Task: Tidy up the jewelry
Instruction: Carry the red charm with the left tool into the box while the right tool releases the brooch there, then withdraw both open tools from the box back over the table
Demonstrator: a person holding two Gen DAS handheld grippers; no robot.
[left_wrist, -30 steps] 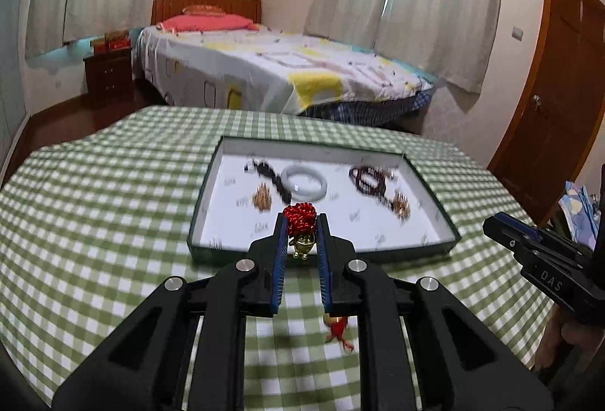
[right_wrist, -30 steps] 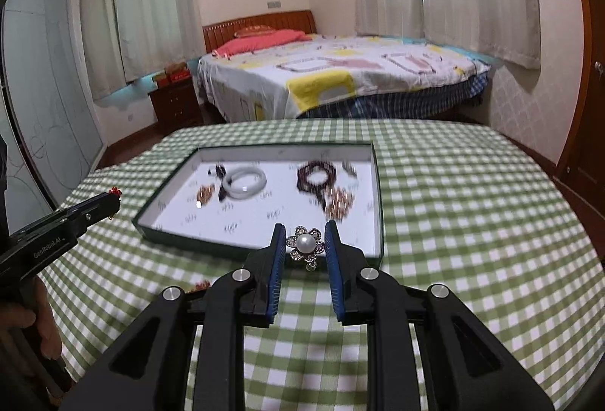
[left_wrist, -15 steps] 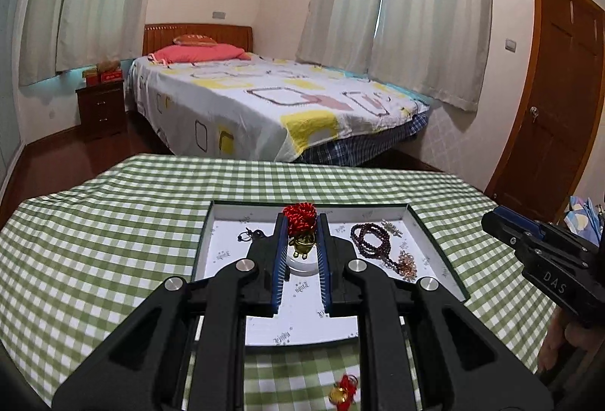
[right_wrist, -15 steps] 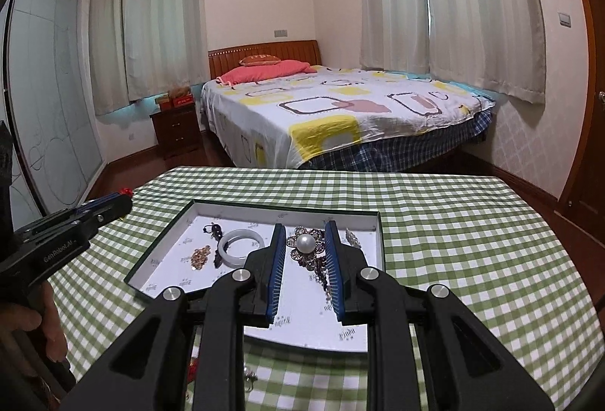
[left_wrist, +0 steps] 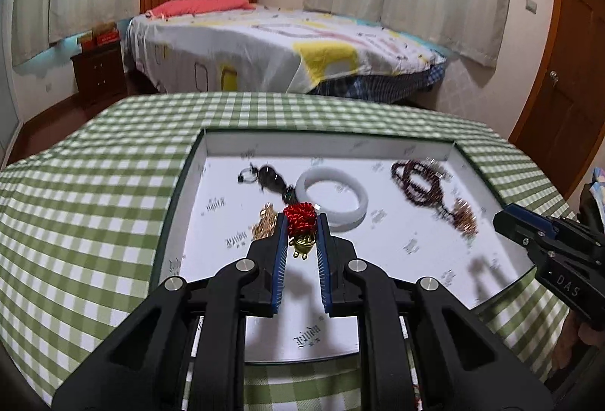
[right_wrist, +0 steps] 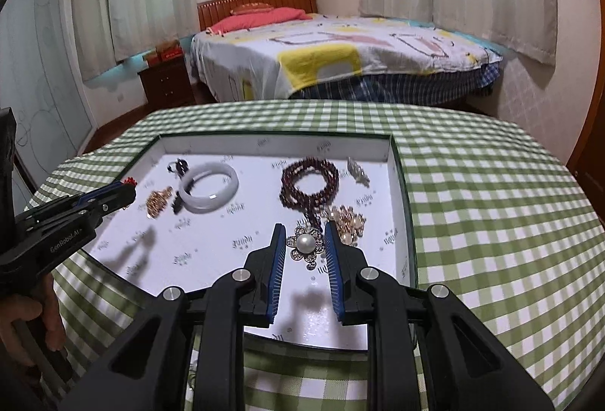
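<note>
Above the white-lined tray (left_wrist: 189, 191), the left gripper (left_wrist: 301, 222) is pinching a red knotted charm (left_wrist: 300, 217) with a small gold bell hanging under it. Beside it, the right gripper (right_wrist: 301, 235) is clamping a pearl flower brooch (right_wrist: 305, 244) over the tray's near right corner — just before the gold cluster (right_wrist: 348, 220) and dark bead strand (right_wrist: 308, 184). A white bangle (right_wrist: 208, 187) is lying farther left.

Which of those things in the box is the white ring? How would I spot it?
On the checked table sits a shallow white-lined box. The bangle lies in its far left part, between a gold trinket and dark red beads: the only smooth, plain, milky hoop.
</note>
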